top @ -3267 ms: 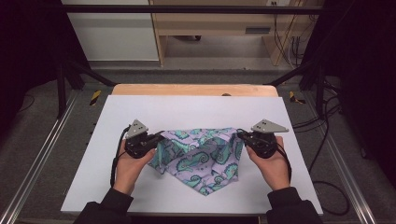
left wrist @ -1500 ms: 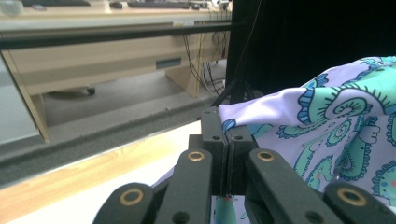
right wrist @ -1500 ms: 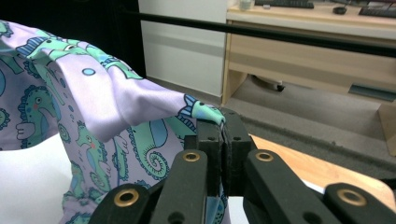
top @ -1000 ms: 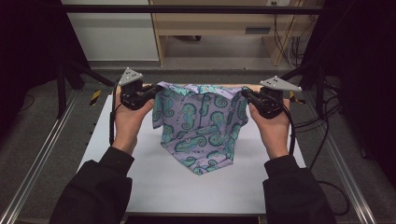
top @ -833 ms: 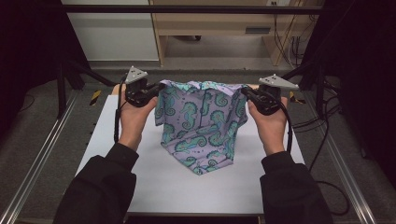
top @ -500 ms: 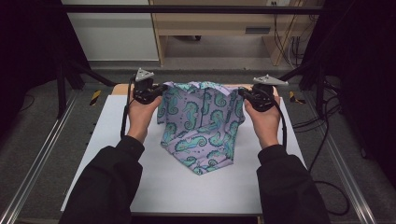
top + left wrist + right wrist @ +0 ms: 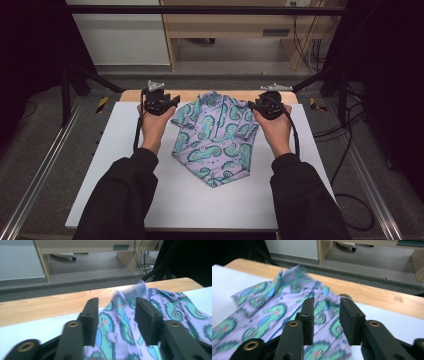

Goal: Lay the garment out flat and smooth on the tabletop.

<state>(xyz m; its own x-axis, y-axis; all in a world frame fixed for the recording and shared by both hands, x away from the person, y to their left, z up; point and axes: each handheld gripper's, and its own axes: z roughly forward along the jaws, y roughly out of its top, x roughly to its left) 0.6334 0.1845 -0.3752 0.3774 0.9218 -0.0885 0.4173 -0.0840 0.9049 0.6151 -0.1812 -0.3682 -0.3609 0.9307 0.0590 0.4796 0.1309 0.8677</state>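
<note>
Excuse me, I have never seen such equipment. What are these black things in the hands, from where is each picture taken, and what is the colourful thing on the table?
No machine here: a person holds one hand tool in each hand, the left tool and the right tool. Each has two black jaws that can pinch things.

The wide picture comes from a camera fixed above the table. The two close pictures come from small cameras riding on the tools, looking along their jaws.

On the white table lies a purple shirt printed with teal seahorses. It is spread towards the far wooden edge.

In both close pictures the jaws stand apart with cloth between them, so both tools look open and hold nothing tightly.
</note>
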